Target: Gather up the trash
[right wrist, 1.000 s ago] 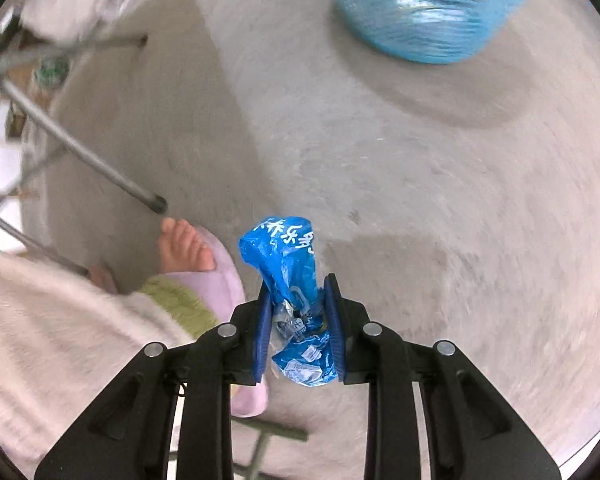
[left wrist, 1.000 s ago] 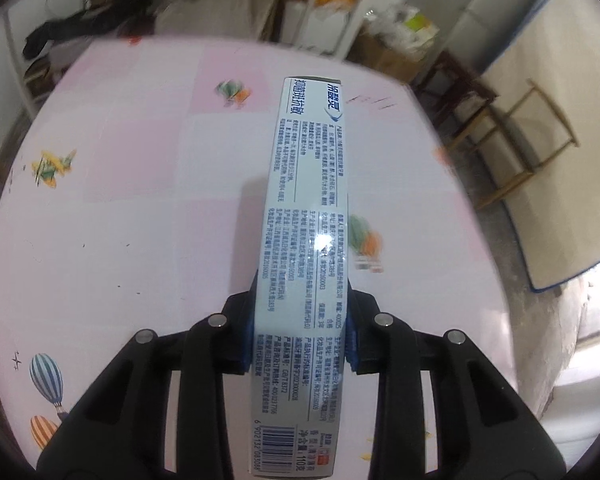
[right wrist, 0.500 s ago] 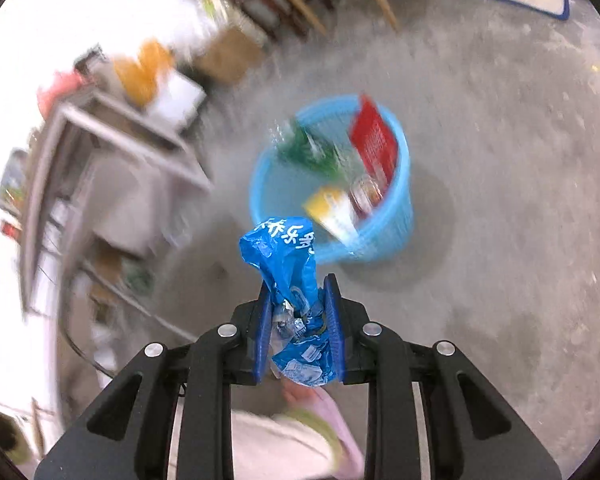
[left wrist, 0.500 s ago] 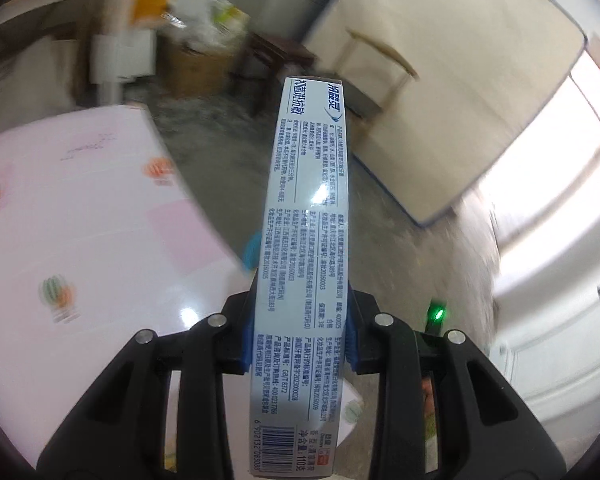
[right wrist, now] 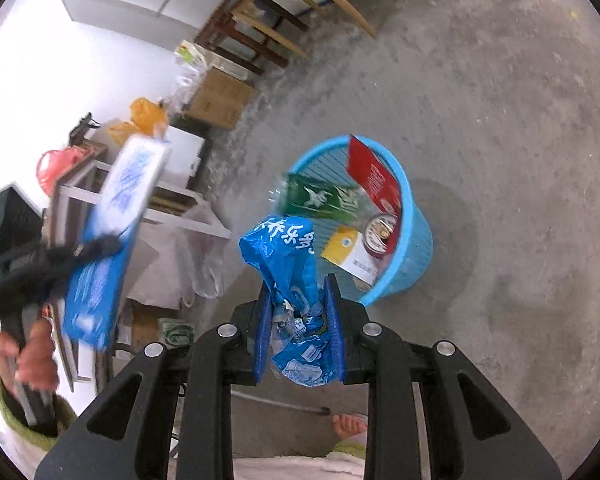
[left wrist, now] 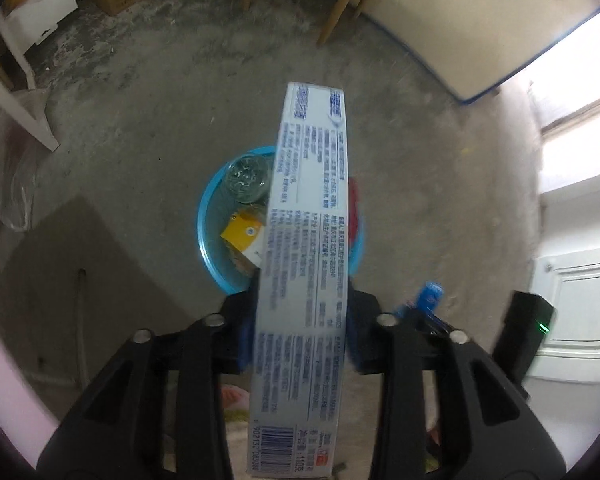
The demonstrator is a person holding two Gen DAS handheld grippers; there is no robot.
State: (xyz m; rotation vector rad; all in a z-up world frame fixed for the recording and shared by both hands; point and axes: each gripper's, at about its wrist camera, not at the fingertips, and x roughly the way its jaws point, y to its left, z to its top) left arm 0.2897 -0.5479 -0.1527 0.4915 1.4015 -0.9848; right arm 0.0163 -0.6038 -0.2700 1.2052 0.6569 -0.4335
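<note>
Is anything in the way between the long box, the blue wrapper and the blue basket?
Nothing visible blocks them. The left gripper holds the toothpaste box above the blue basket, and the right gripper holds the blue wrapper just beside the open-topped basket, which already holds some trash.

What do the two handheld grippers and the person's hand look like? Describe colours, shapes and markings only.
Both the left gripper and the right gripper are matte black, with angular linkage arms, silver round pivot pins and ribbed blue pads. The hand is bare above a green cuff. A green light glows on a black unit.
</note>
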